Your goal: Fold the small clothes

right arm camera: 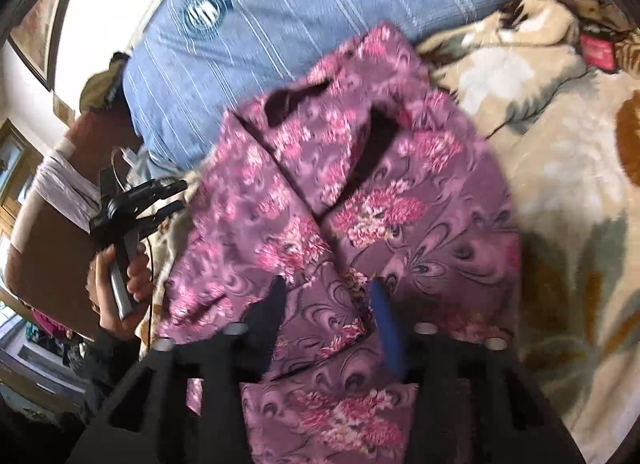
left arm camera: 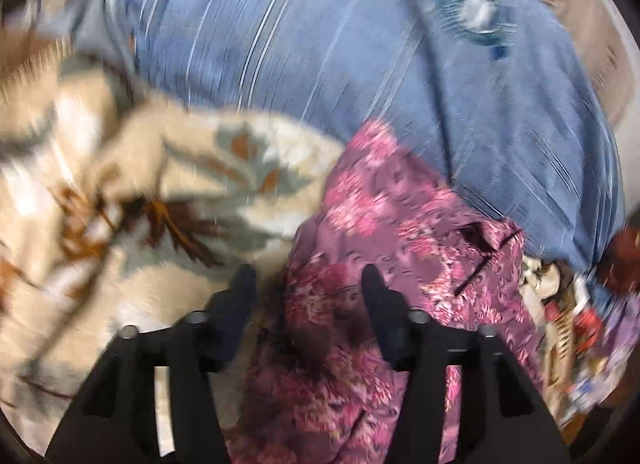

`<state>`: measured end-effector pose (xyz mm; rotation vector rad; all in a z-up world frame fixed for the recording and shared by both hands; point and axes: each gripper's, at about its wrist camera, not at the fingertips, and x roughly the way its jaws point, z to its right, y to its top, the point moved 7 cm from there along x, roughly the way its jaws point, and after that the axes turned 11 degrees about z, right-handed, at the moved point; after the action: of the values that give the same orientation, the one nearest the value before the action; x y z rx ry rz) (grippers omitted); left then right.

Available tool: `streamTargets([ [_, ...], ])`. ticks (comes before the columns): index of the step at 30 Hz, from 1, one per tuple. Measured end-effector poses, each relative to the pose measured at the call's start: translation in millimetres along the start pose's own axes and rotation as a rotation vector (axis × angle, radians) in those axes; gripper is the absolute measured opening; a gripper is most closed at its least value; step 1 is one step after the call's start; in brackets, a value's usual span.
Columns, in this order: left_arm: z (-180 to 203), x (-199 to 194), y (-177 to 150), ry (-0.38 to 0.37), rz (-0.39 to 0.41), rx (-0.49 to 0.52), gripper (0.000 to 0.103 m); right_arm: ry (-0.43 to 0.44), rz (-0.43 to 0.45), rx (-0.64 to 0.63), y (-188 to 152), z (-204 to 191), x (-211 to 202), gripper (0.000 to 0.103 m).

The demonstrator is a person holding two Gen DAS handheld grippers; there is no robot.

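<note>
A purple garment with pink flowers (right arm camera: 360, 200) lies partly folded on a cream floral blanket (right arm camera: 560, 192), its layers overlapping and dark openings showing near the top. My right gripper (right arm camera: 329, 284) hovers over the garment's near part, jaws apart, with nothing pinched between them. In the left wrist view, which is blurred, the same garment (left arm camera: 380, 232) lies under my left gripper (left arm camera: 309, 274), whose jaws also stand apart above the cloth's left edge. The right wrist view shows the left gripper (right arm camera: 160, 196) at the garment's left side, held in a person's hand (right arm camera: 120, 296).
A blue striped bedcover (left arm camera: 340, 44) with a round emblem (right arm camera: 206, 14) lies beyond the garment. The cream blanket (left arm camera: 120, 184) spreads to the left. A pink object (right arm camera: 596, 52) rests on the blanket at far right. Mixed clutter (left arm camera: 560, 304) sits by the bed's edge.
</note>
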<state>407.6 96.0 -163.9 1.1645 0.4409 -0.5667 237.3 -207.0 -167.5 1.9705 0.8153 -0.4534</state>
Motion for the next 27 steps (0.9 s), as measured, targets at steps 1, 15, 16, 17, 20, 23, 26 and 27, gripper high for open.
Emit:
streamTargets([
  [1,5,-10,1,0.004,0.011,0.032,0.058,-0.019,0.007,-0.006,0,1,-5,0.052],
  [15,-37,-149,-145,0.121,-0.074,0.012,0.072,-0.278,-0.022,-0.010,-64,67,-81,0.055],
  [16,-39,-152,-152,0.120,-0.088,0.002,0.072,-0.279,-0.034,-0.023,-68,69,-81,0.055],
  [17,-40,-152,-156,0.119,-0.101,-0.007,0.072,-0.274,-0.050,-0.031,-73,71,-78,0.052],
  [20,-45,-147,-168,0.130,-0.161,-0.036,0.072,-0.276,-0.087,-0.033,-87,77,-73,0.040],
  [23,-49,-145,-177,0.168,-0.198,-0.020,0.072,-0.270,-0.082,-0.054,-89,72,-77,0.040],
  [26,-52,-138,-193,0.180,-0.262,-0.012,0.072,-0.287,-0.092,-0.061,-95,72,-76,0.040],
  [27,-51,-133,-204,0.178,-0.299,0.008,0.072,-0.295,-0.094,-0.070,-96,72,-75,0.039],
])
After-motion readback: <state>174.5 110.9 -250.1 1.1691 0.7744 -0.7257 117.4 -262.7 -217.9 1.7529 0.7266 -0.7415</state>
